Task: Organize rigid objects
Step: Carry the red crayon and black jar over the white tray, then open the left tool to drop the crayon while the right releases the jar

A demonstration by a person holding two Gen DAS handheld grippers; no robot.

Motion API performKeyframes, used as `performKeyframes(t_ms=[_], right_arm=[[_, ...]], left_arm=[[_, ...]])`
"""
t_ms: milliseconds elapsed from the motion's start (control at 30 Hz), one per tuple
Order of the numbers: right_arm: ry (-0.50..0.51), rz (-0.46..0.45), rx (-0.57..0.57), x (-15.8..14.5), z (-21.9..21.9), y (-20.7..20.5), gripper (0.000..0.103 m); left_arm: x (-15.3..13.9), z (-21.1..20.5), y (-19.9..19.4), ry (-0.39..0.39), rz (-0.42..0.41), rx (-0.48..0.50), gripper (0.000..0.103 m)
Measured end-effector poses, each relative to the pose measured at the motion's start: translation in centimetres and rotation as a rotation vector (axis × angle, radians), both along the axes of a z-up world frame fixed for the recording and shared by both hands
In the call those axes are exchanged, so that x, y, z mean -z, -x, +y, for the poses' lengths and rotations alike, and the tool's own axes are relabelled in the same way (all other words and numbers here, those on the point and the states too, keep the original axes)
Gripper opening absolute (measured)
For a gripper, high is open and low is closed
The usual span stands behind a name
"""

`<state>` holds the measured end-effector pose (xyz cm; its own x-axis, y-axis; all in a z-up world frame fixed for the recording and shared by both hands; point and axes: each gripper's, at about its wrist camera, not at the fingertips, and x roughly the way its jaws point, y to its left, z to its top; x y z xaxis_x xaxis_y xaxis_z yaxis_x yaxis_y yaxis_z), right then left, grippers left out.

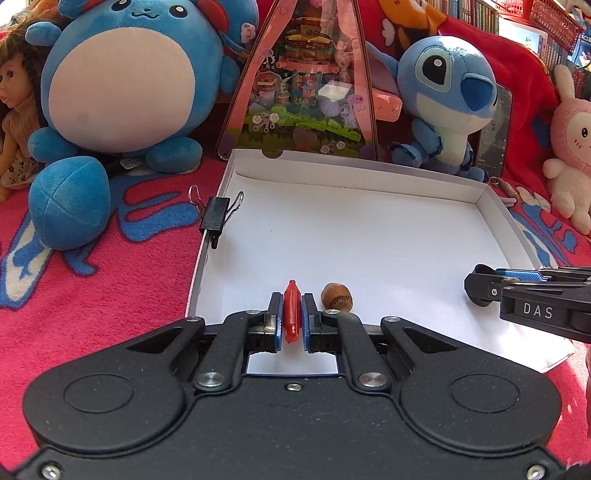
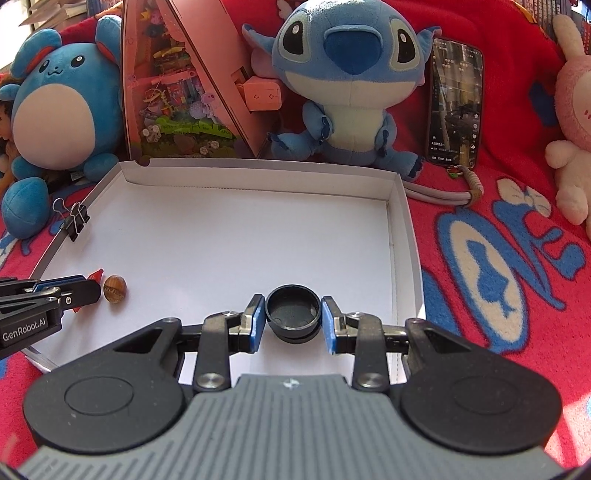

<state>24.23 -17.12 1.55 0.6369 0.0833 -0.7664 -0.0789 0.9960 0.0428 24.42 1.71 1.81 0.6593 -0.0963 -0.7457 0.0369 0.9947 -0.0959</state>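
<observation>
My left gripper (image 1: 292,314) pinches a small, hard, light red piece (image 1: 291,312) by its sides, and my right gripper (image 2: 293,314) hugs a stiff black cap (image 2: 293,312) over the white box (image 2: 258,236).

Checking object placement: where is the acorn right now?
The acorn lies inside the white box, near its front-left corner, just right of the red piece.

Likely home playroom: plush toys (image 2: 347,74), doll (image 1: 14,110), red blanket (image 2: 498,258), blurry bookshelves (image 1: 480,14).
</observation>
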Motion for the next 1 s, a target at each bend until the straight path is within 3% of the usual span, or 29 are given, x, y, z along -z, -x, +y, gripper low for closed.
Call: performKeyframes(t_ms=[100, 167, 433, 567, 633, 800, 833, 900, 1000], right_arm=[[0.004, -0.004, 0.002, 0.02, 0.01, -0.02, 0.038], [-0.006, -0.011, 0.006, 0.0, -0.07, -0.02, 0.044], [0.0, -0.022, 0.001, 0.05, -0.05, 0.07, 0.044], [0.014, -0.037, 0.009, 0.0, 0.11, 0.28, 0.047], [0.026, -0.042, 0.005, 0.0, 0.23, 0.38, 0.053], [0.028, -0.025, 0.001, 0.4, 0.25, 0.21, 0.055], [0.028, -0.027, 0.002, 0.52, 0.27, 0.24, 0.055], [0.026, -0.029, 0.0, 0.53, 0.34, 0.28, 0.038], [0.025, -0.035, 0.007, 0.59, 0.35, 0.35, 0.037]], left_arm=[[0.03, -0.06, -0.04, 0.0, -0.006, 0.002, 0.01], [0.07, -0.13, -0.02, -0.002, -0.011, 0.006, 0.01], [0.16, -0.34, -0.02, -0.006, -0.024, 0.012, 0.01], [0.14, -0.15, -0.05, 0.01, -0.025, 0.009, 0.012], [0.15, -0.09, -0.04, 0.014, -0.027, 0.008, 0.012], [0.19, -0.24, -0.02, 0.008, -0.034, 0.007, 0.012], [0.2, -0.31, -0.01, 0.006, -0.036, 0.007, 0.013], [0.21, -0.42, -0.01, 0.0, -0.039, 0.008, 0.013], [0.23, -0.53, 0.05, -0.006, -0.043, 0.007, 0.013]])
